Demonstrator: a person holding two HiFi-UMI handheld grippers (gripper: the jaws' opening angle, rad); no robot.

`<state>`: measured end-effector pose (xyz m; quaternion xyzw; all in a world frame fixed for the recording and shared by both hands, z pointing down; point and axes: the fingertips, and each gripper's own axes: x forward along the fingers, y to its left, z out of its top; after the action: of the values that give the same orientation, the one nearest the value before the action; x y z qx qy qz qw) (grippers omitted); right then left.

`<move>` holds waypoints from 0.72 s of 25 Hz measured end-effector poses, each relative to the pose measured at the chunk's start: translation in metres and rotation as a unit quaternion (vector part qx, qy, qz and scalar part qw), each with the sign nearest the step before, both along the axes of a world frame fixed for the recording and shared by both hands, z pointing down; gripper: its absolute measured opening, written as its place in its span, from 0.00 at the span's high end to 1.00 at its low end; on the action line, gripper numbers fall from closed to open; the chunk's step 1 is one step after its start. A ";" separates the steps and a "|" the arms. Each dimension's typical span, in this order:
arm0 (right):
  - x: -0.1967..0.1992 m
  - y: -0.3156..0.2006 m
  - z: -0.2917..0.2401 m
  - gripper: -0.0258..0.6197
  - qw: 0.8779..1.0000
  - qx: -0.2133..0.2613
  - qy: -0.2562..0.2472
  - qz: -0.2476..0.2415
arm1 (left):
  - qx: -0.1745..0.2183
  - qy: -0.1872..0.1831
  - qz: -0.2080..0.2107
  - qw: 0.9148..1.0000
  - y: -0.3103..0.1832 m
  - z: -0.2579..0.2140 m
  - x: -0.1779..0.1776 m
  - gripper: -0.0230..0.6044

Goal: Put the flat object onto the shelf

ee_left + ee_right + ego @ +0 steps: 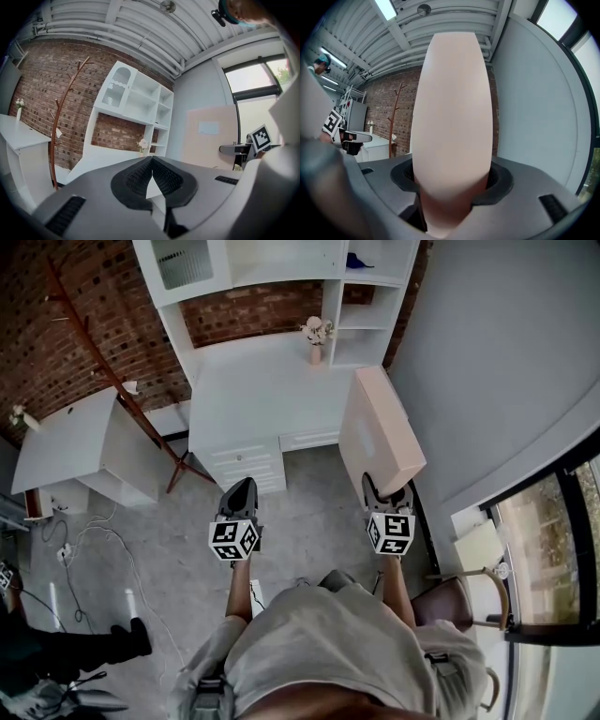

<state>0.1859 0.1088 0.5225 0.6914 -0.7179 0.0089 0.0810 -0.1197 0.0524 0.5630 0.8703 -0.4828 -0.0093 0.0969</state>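
Observation:
The flat object is a pale pink slab (380, 432), held on edge and sticking out forward from my right gripper (387, 498), whose jaws are shut on its near end. In the right gripper view the slab (452, 117) fills the middle, clamped between the dark pads of the right gripper (452, 180). My left gripper (241, 487) hangs beside it to the left, shut with nothing in it; its pads (161, 176) meet at the tip. The white shelf unit (370, 306) stands ahead, above a white desk (253, 390). From the left gripper view the slab (211, 136) shows at the right.
A small vase of flowers (316, 334) stands on the desk by the shelf compartments. A wooden coat rack (112, 371) and a white cabinet (75, 442) are at the left. Cables (94, 549) lie on the floor. A chair (459, 601) is by the window, right. A grey wall runs along the right.

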 end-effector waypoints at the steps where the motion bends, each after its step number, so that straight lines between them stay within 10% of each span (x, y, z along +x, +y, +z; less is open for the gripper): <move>1: 0.000 -0.001 0.001 0.52 1.000 -0.002 -0.001 0.001 | -0.001 0.000 0.000 1.000 -0.001 0.001 0.000 0.94; 18: 0.003 -0.037 0.015 0.52 1.000 -0.006 -0.010 -0.013 | -0.006 -0.009 -0.015 1.000 -0.029 0.011 -0.004 0.94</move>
<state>0.1891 0.0719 0.5380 0.6815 -0.7274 0.0189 0.0783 -0.1235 0.0232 0.5735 0.8625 -0.4965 0.0006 0.0978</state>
